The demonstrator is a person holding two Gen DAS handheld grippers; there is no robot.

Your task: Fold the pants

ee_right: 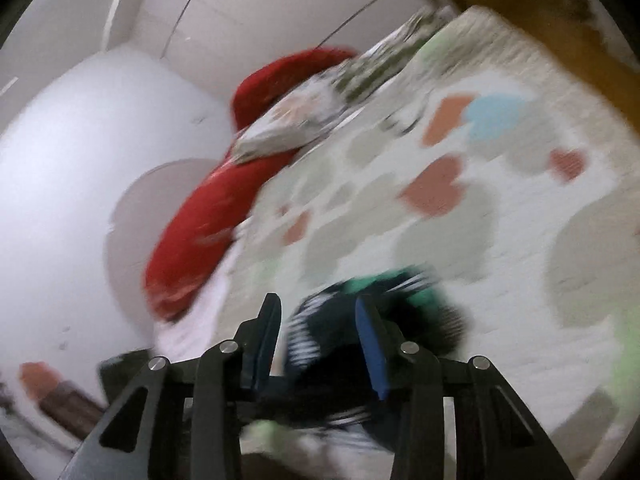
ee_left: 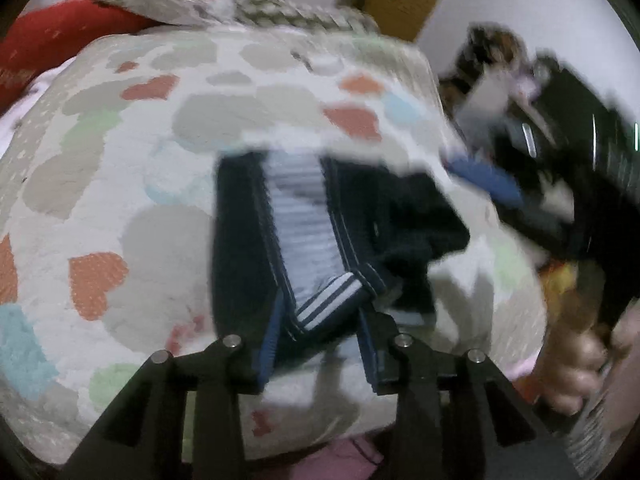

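- Bed with heart-print cover (ee_left: pixel 120 184) fills both views; red pillow (ee_right: pixel 200 248) and patterned pillow (ee_left: pixel 180 0) at 11 o'clock in the left view, white wall behind.
- Pants (ee_left: pixel 304 248): dark navy with a striped waistband, lying on the cover at centre of the left view, waist end toward the camera.
- Left gripper (ee_left: pixel 316 344): jaws partly apart, striped waistband sits between the blue pads. Pads look just off the cloth, not pinching; blur makes it a close call.
- Right gripper (ee_right: pixel 320 340): jaws moderately apart, dark cloth with white stripes and a green patch (ee_right: pixel 384 284) lies between and beyond the fingers at 6 o'clock. Can't tell if the pads touch it; the frame is heavily smeared.
- Right gripper also shows in the left view at 3 o'clock, with the hand (ee_left: pixel 580 372) holding it at 4 o'clock.
- Step, my read: regrip between folds.
- To do it well: pinch all layers at the waistband edge, both grippers level on matching corners, carry the fold over flat without dragging the cover, smooth before letting go.
- Risk: pinching only the top layer skews the fold.
- Writing: none legible. White marks on the dark cloth in the right view may be print; too blurred to read.
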